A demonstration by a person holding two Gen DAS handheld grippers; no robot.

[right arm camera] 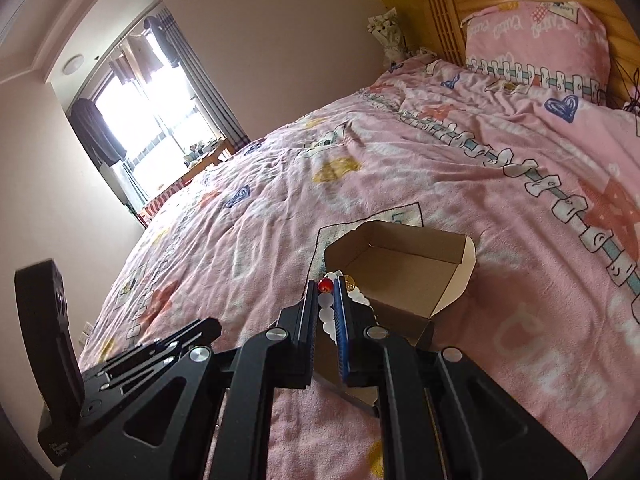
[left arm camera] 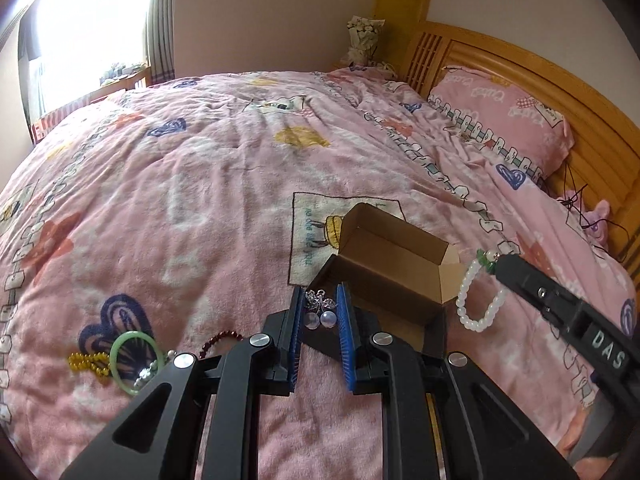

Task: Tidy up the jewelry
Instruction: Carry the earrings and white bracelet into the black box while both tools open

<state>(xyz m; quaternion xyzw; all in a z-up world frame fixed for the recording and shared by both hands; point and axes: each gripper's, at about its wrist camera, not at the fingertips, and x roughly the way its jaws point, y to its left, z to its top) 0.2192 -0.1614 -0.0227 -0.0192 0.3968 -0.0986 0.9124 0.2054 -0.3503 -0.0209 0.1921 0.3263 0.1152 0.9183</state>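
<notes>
An open cardboard box (left arm camera: 394, 270) with a dark outside lies on the pink bed; it also shows in the right wrist view (right arm camera: 400, 268). My left gripper (left arm camera: 320, 300) is shut on silver earrings with pale round beads (left arm camera: 318, 312), held at the box's near edge. My right gripper (right arm camera: 327, 286) is shut on a white bead bracelet (right arm camera: 326, 308), just before the box; in the left wrist view the bracelet (left arm camera: 478, 300) hangs from the right gripper's tip right of the box. A green bangle (left arm camera: 130, 360), yellow beads (left arm camera: 86, 362) and dark red beads (left arm camera: 220, 340) lie on the blanket at lower left.
The pink patterned blanket (left arm camera: 200, 200) covers the bed. A pink pillow (left arm camera: 500, 116) leans on the wooden headboard (left arm camera: 560, 80) at right. A window with curtains (right arm camera: 152, 120) is at far left. The left gripper's body (right arm camera: 120, 360) shows at lower left in the right wrist view.
</notes>
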